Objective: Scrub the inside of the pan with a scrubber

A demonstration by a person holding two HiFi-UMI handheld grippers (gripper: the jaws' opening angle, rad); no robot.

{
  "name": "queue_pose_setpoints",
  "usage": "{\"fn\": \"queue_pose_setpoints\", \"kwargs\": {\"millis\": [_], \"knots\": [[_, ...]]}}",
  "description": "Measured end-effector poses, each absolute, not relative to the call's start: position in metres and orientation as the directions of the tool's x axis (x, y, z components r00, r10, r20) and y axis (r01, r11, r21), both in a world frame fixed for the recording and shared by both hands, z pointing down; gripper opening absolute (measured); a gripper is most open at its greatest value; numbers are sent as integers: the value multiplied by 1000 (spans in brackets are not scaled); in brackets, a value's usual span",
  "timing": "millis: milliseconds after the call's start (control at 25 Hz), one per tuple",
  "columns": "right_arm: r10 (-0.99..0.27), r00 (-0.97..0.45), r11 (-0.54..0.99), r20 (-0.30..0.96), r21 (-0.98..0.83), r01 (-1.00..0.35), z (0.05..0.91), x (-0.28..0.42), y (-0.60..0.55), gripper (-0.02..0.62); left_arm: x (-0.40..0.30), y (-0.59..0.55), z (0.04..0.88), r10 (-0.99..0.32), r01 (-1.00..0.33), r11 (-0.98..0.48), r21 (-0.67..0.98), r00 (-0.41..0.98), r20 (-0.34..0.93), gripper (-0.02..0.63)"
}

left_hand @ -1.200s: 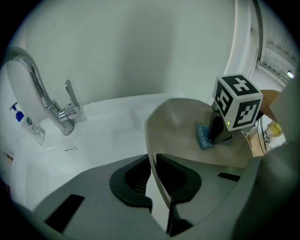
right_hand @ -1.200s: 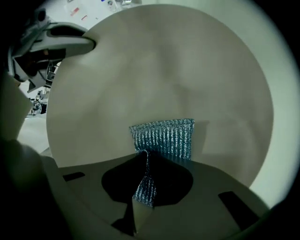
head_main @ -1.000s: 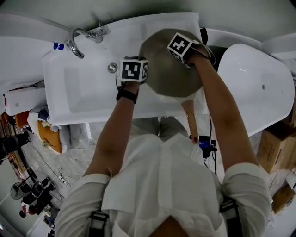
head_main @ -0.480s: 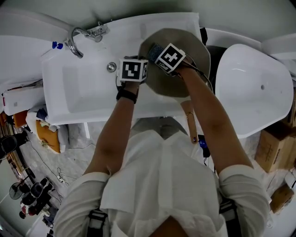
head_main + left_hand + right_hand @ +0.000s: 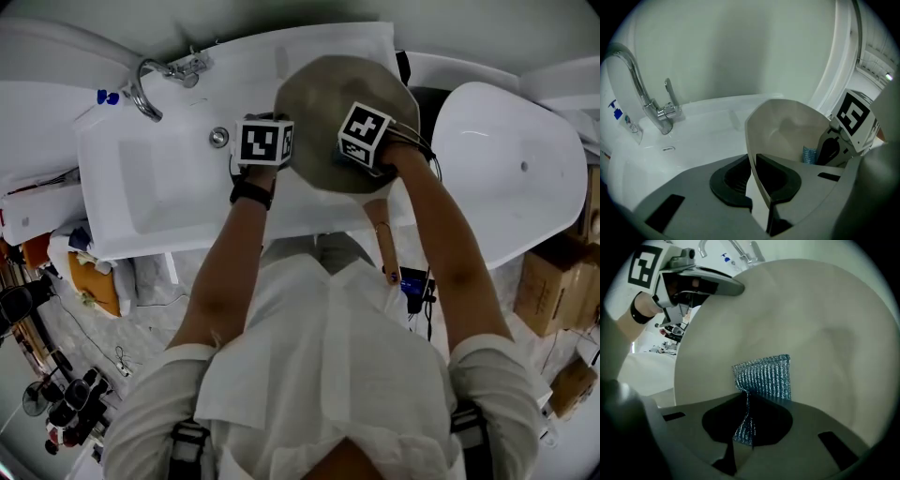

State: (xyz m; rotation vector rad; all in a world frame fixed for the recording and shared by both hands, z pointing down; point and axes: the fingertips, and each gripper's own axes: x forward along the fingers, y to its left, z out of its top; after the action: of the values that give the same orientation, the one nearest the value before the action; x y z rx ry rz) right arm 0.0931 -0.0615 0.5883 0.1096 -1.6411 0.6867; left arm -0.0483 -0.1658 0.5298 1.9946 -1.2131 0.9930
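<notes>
A round beige pan (image 5: 328, 89) is tilted over the white sink (image 5: 159, 187), its wooden handle (image 5: 383, 242) pointing toward me. My left gripper (image 5: 265, 141) is shut on the pan's left rim (image 5: 749, 140); in the left gripper view the jaws (image 5: 752, 176) pinch the thin wall from both sides. My right gripper (image 5: 364, 136) is inside the pan, shut on a blue mesh scrubber (image 5: 764, 378) that lies flat against the pan's inner surface (image 5: 815, 333). In the right gripper view the gripper (image 5: 743, 427) squeezes the scrubber's lower end. The scrubber (image 5: 808, 154) also shows in the left gripper view.
A chrome faucet (image 5: 145, 80) stands at the sink's far left, with a drain (image 5: 218, 137) near the left gripper. A large white tub-shaped object (image 5: 511, 169) sits at the right. Cardboard boxes (image 5: 553, 281) and clutter (image 5: 84, 281) lie on the floor.
My right gripper has swept the scrubber across the pan's inside, from the far right edge leftward, then back toward the near middle. The left gripper has stayed clamped on the rim.
</notes>
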Motion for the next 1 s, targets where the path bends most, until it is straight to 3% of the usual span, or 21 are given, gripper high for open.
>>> {"fn": "queue_pose_setpoints", "kwargs": {"millis": [200, 480, 600, 800, 1000], "knots": [[181, -158, 782, 971, -239, -576, 588, 118, -105, 32, -47, -165, 529, -458, -903, -414, 115, 316, 831, 46], [-116, -347, 713, 931, -165, -682, 580, 92, -174, 32, -46, -165, 529, -460, -898, -423, 124, 331, 824, 48], [-173, -381, 729, 908, -142, -670, 577, 70, -176, 32, -46, -164, 529, -460, -893, -432, 129, 341, 820, 48], [-53, -417, 817, 907, -201, -540, 578, 29, -136, 32, -47, -165, 529, -461, -878, -464, 113, 349, 816, 57], [108, -326, 871, 939, -247, -425, 581, 39, -81, 32, -52, -160, 523, -463, -868, -484, 113, 364, 808, 123]]}}
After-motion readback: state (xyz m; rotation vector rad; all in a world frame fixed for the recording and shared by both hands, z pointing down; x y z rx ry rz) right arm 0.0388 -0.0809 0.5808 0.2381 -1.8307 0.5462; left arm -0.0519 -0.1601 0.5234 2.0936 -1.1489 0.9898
